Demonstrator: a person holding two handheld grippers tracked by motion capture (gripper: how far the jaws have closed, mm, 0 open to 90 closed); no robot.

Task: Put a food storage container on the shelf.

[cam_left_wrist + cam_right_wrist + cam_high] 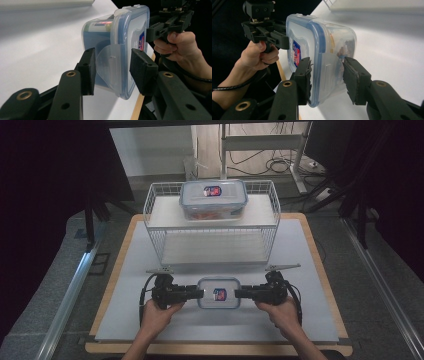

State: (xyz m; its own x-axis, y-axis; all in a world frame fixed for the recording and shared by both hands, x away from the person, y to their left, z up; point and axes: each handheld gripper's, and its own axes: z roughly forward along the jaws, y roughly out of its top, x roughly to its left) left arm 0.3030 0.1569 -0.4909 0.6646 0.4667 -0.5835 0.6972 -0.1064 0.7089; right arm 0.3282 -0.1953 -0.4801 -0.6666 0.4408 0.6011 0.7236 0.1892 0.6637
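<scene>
Between left claw [199, 293] and right claw [239, 293], lidded container [218, 292].

High view sits above the near edge, looking forward and down over the whole tabletop [310, 270]. Each claw cam rides close in, facing the other across the same lidded container [125, 37].

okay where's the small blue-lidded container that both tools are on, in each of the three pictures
High view: the small container sits low centre, between the two tools.
Left gripper view: centre, its latch end between the jaws.
Right gripper view: centre, an end between the jaws.
Shared landmark: the red and blue label on its lid.
</scene>
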